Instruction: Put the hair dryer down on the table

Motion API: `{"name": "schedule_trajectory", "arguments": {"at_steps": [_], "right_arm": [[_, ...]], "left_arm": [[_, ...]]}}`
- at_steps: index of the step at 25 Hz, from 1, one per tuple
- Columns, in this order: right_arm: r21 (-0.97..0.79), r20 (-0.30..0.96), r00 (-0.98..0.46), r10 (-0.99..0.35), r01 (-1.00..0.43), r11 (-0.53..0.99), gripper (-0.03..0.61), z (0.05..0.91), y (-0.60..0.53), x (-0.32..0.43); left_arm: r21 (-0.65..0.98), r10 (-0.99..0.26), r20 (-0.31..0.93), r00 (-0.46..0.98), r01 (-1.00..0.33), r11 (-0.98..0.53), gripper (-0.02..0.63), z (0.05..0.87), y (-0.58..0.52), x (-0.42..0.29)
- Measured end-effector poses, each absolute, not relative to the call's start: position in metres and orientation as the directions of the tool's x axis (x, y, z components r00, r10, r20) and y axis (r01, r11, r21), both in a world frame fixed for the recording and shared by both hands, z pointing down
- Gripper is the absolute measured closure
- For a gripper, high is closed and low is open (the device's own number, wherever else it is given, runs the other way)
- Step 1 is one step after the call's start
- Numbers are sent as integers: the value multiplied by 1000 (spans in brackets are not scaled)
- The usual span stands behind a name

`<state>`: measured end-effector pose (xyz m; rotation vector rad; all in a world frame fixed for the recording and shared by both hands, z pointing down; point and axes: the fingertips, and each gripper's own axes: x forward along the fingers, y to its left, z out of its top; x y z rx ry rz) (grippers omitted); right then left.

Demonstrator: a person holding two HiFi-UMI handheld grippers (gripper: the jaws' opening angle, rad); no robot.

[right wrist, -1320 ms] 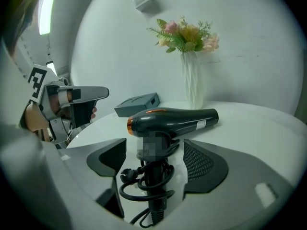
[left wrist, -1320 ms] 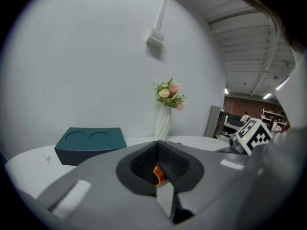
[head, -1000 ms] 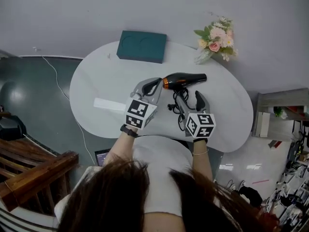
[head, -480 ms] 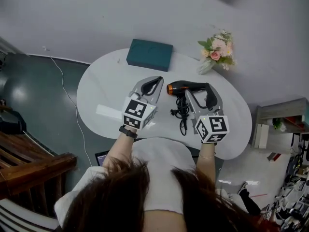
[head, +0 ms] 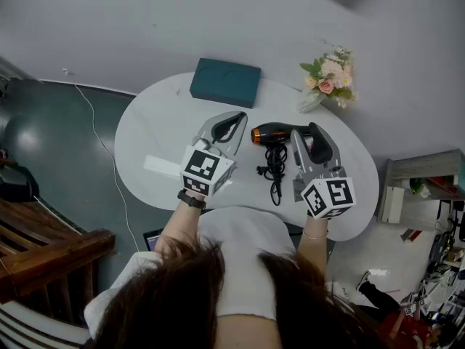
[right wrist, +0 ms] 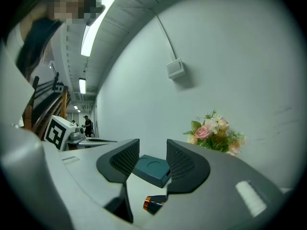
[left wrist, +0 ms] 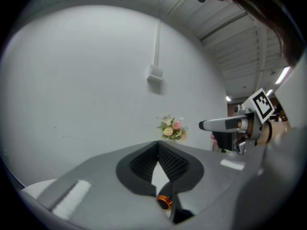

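The black hair dryer (head: 280, 133) with an orange ring lies on its side on the white table (head: 160, 122), its bundled cord (head: 275, 167) in front of it. Nothing holds it. My left gripper (head: 231, 126) hovers above the table left of the dryer, its tips meeting with nothing between them. In the left gripper view the orange ring (left wrist: 164, 202) shows below the gripper (left wrist: 158, 145). My right gripper (head: 311, 142) hangs over the dryer's right end. Its jaws have just been closing but a gap remains in the right gripper view (right wrist: 152, 150), empty, with the dryer (right wrist: 154, 203) far below.
A teal box (head: 225, 83) lies at the table's far edge, and a vase of flowers (head: 328, 78) stands at the back right. A flat white strip (head: 163, 167) lies near the front left edge. A plain wall rises behind the table.
Both grippers have risen off the table, the right one more and away from the dryer's handle. The right jaws have narrowed. The dryer stays lying on the table.
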<state>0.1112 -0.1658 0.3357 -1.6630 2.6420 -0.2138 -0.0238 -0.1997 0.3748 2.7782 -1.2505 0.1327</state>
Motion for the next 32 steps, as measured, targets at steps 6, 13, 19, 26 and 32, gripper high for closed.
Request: {"name": "schedule_trajectory", "arguments": {"at_steps": [6,13,19,26,32], "right_arm": [[-173,56,-434,-899,-891,420,492,341,-168,117],[-176,97,-415,-905,-902,395,575,357,-171,124],[-181,140,-392,-909,-913,365,575,369,-173,133],[-177,156,-382,-911,-918,355,576,376,-173,136],[-176,156,-377,-913,-920,350,575,379,-173,138]], "left_arm": [[69,-721,143,678,-734,-676,555,387,-200,-18],[97,-708,168,686,-726,-680,555,399,-205,-14],[106,-702,175,690,-722,-683,555,402,-205,-8],[104,-698,182,693,-719,-687,555,405,-206,-3],[107,-696,186,693,-719,-687,555,408,-207,-1]]}}
